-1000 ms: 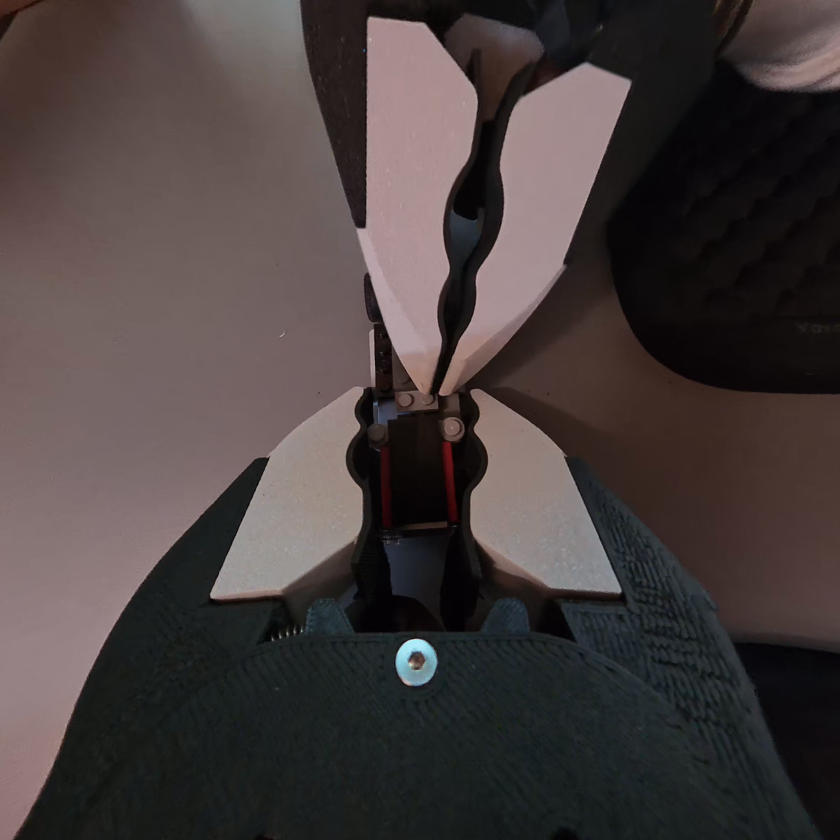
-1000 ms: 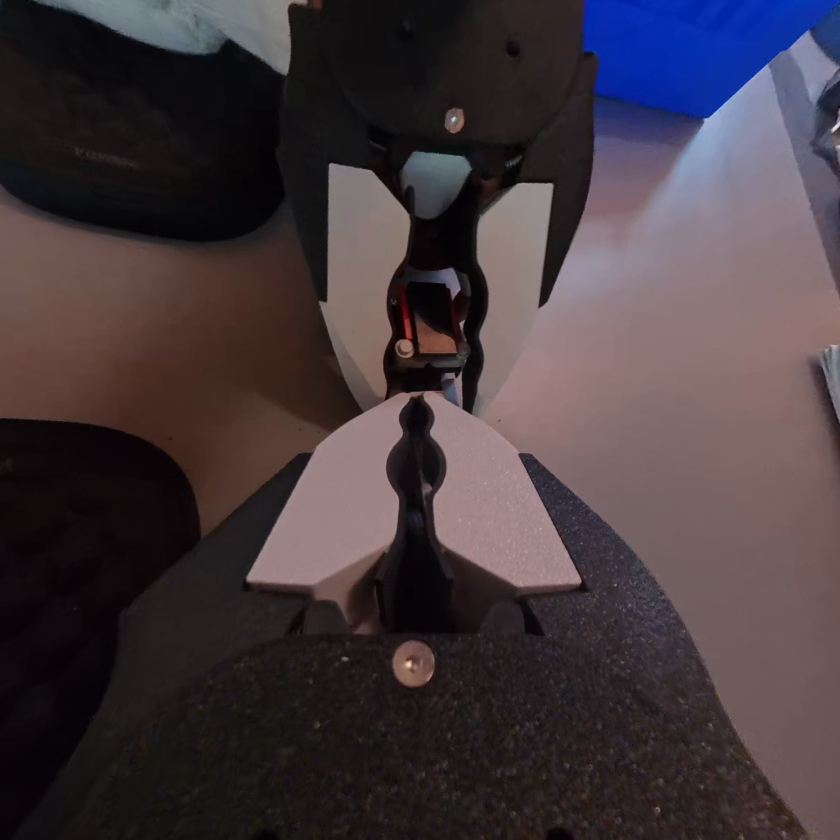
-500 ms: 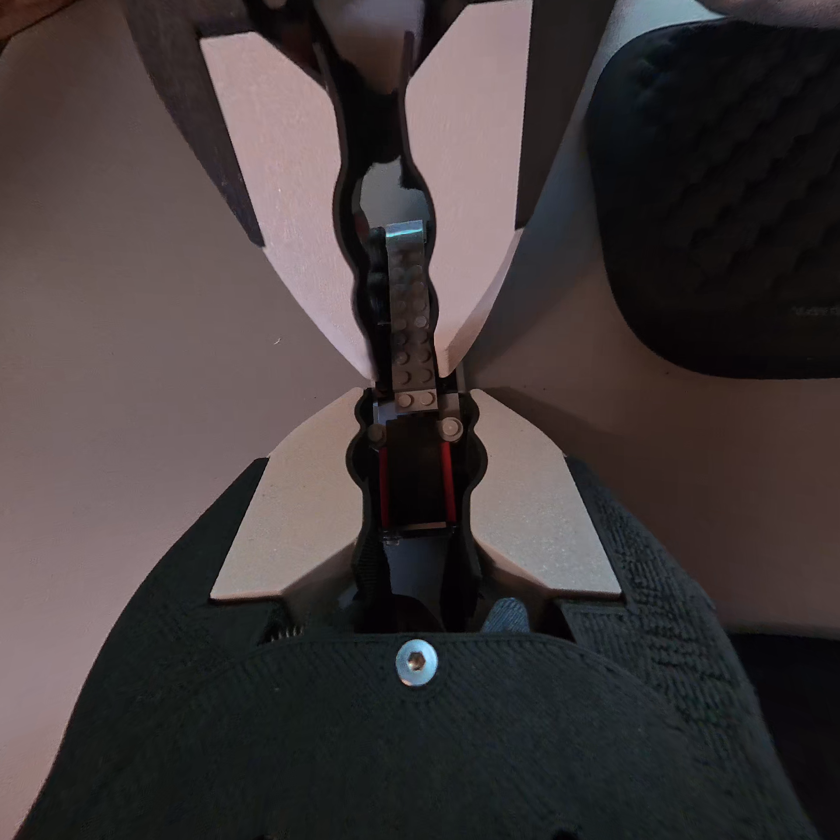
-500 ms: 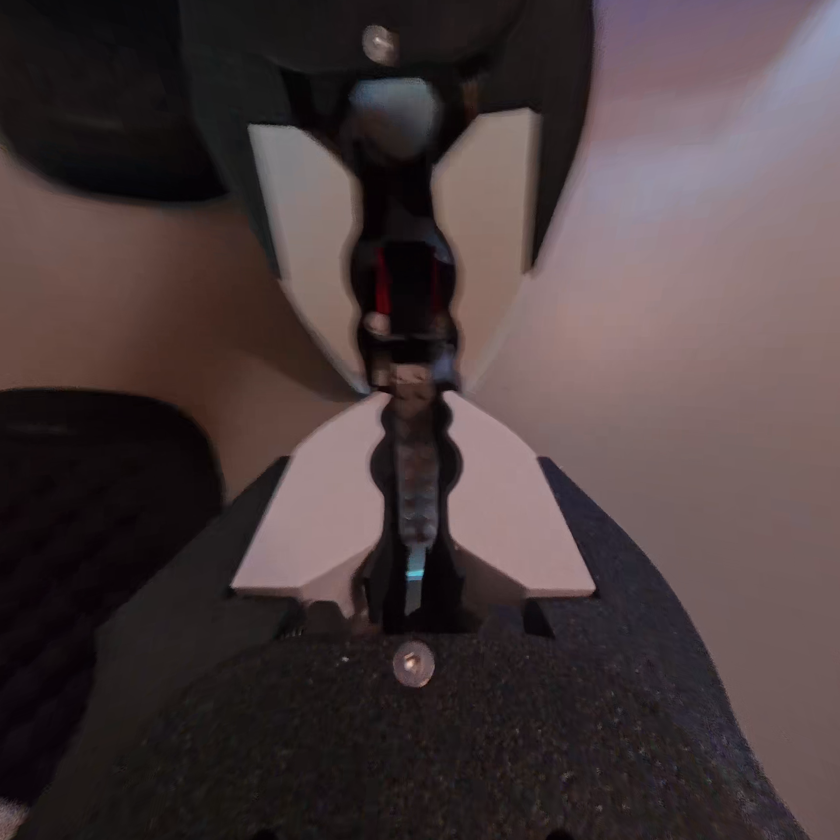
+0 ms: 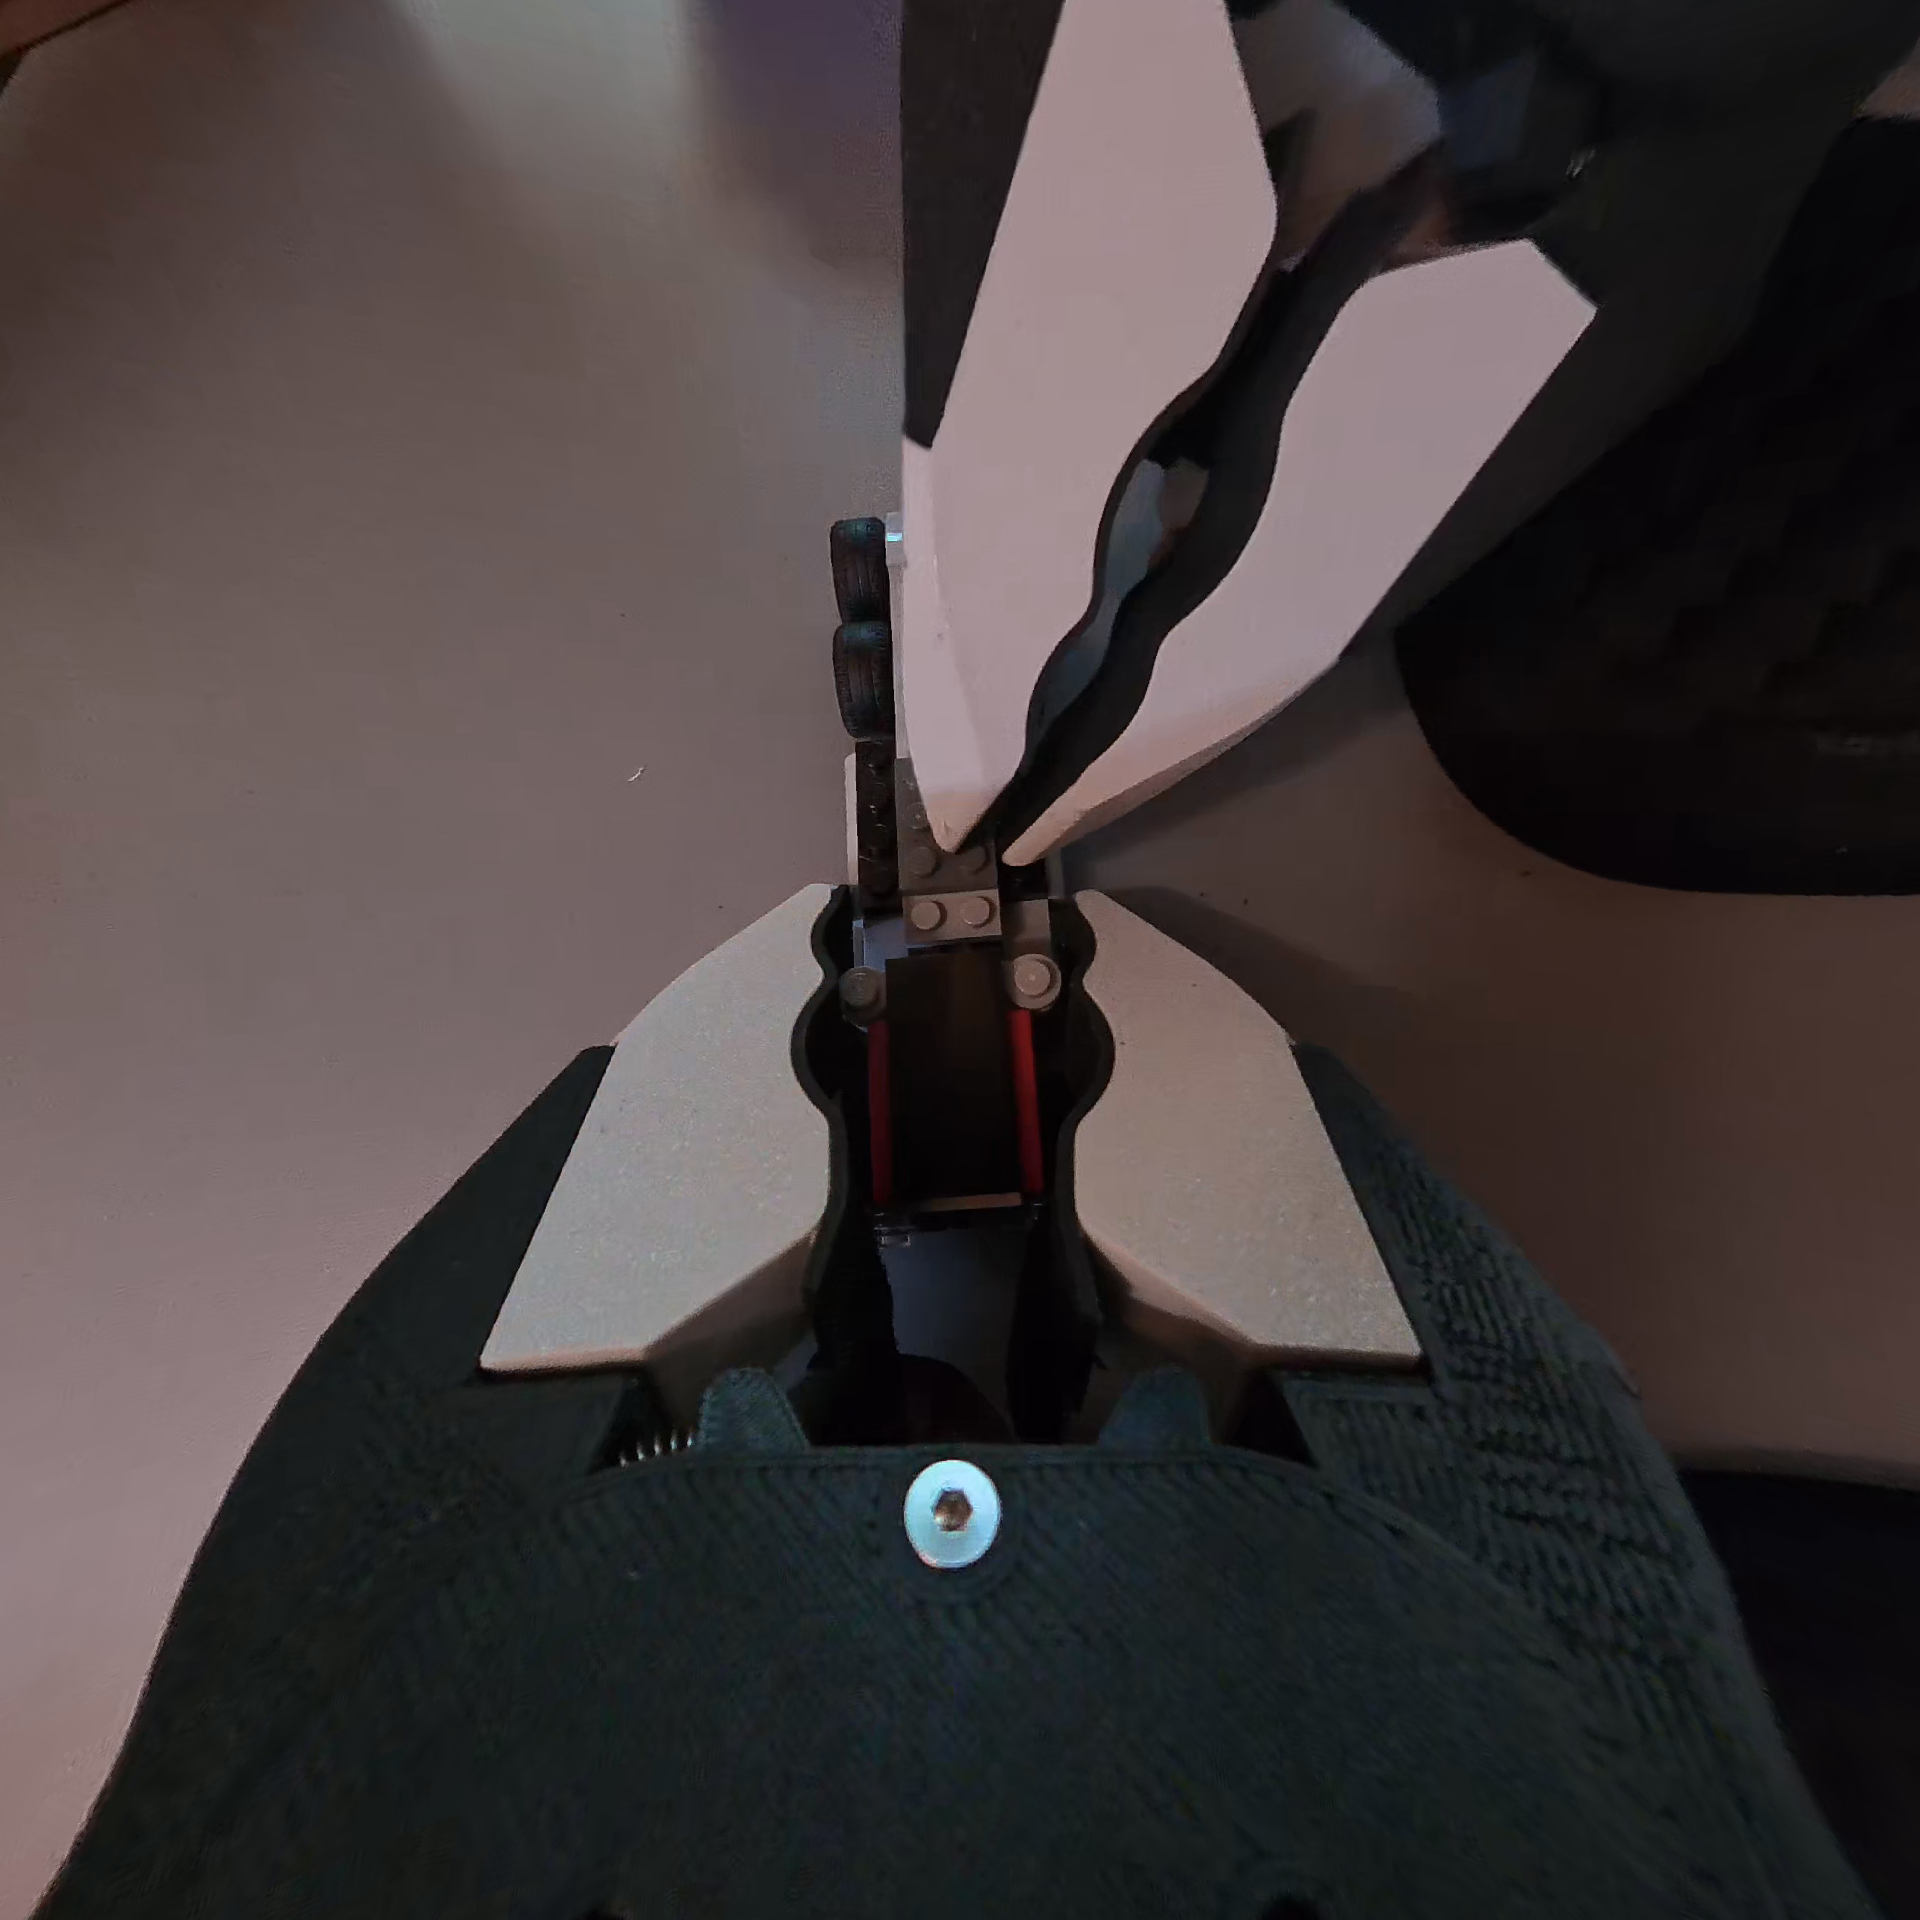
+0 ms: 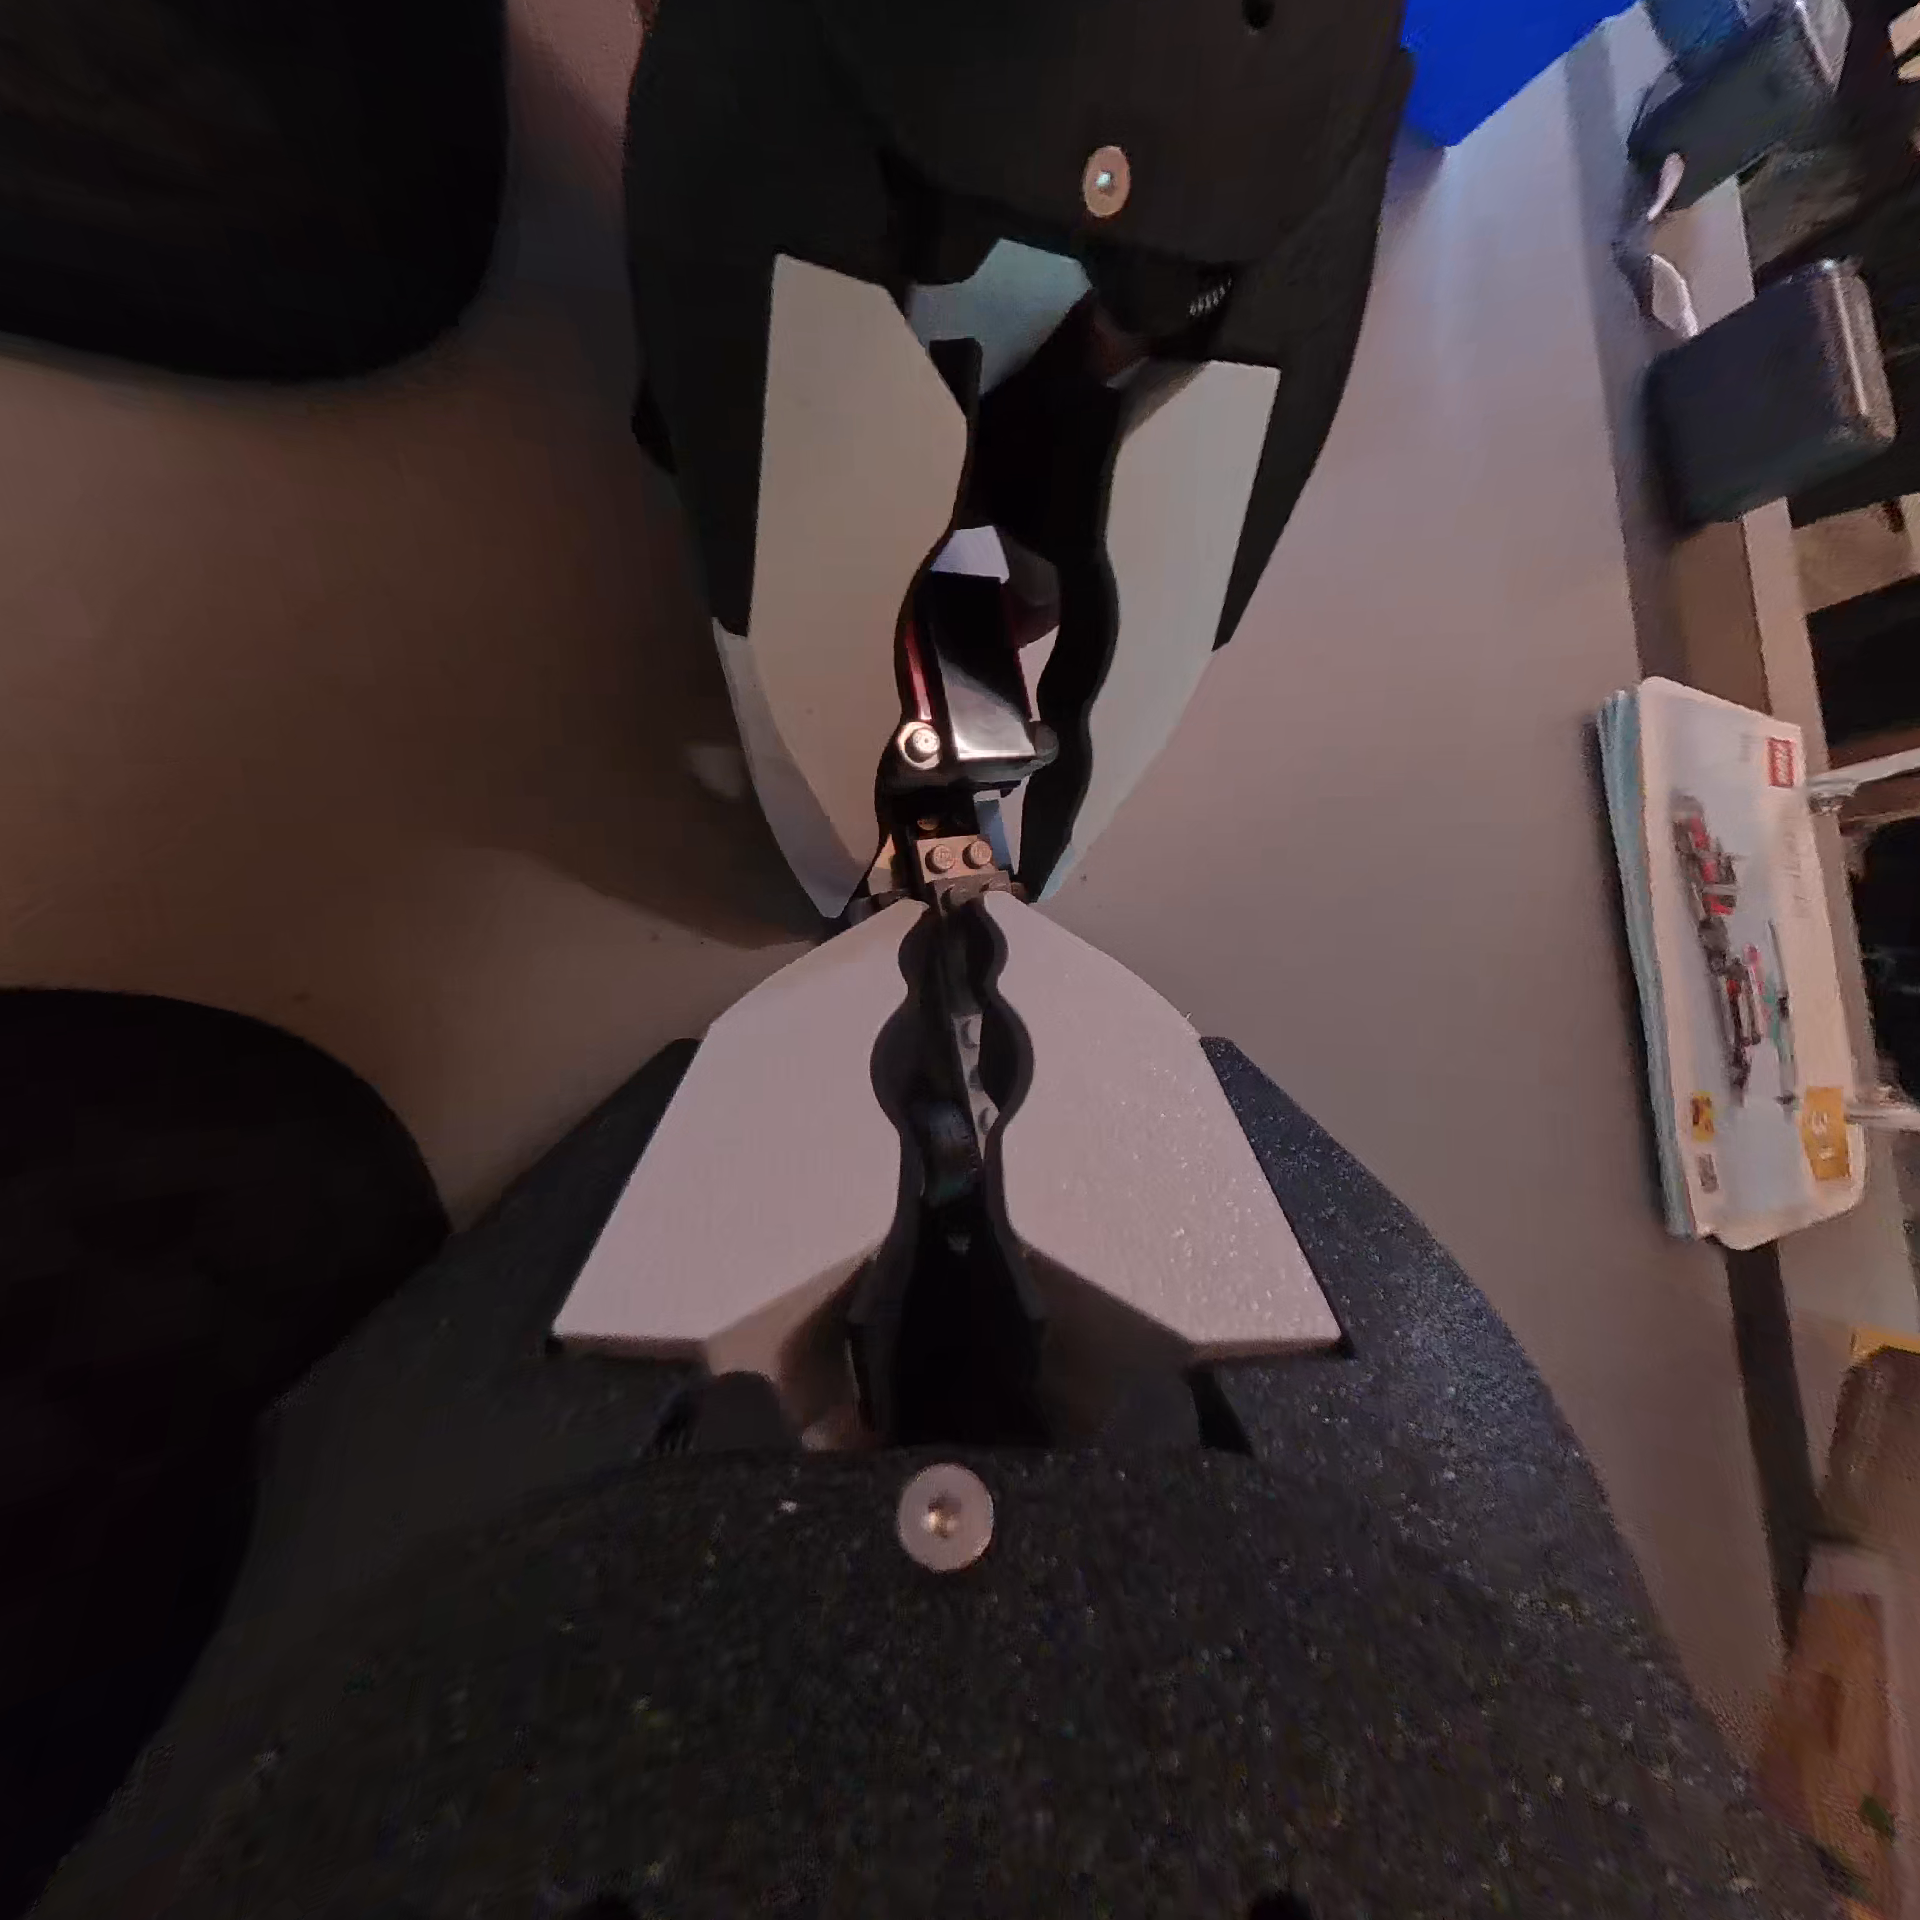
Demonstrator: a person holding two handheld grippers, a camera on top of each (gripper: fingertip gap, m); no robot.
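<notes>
Left wrist view: the left gripper [image 5: 956,914] is seen with its fingers [image 5: 707,1122] partly spread and pressed against the two sides of a brick model [image 5: 951,1101], a black body with red stripes and grey round studs at its front end. The model fills the space between the fingers, and its front just reaches the fingertips.

The right gripper [image 5: 982,844] is seen coming in from the upper right, tilted, its fingers almost closed. A grey studded plate [image 5: 935,854] carrying two black wheels [image 5: 860,623] is clamped in them. The plate's near end lies against the front of the model, just ahead of the left fingertips, and the wheels stick out to the left of the right fingers.

In the right wrist view the plate is seen edge-on, running back between the right gripper's [image 6: 961,914] fingers [image 6: 790,1122], with the tips of the two grippers nearly touching over the bench [image 6: 312,623].

A dark cushion [image 5: 1714,623] lies to the right. A booklet [image 6: 1745,966] lies well apart, near the bench edge, and a blue box [image 6: 1475,62] stands beyond it.
</notes>
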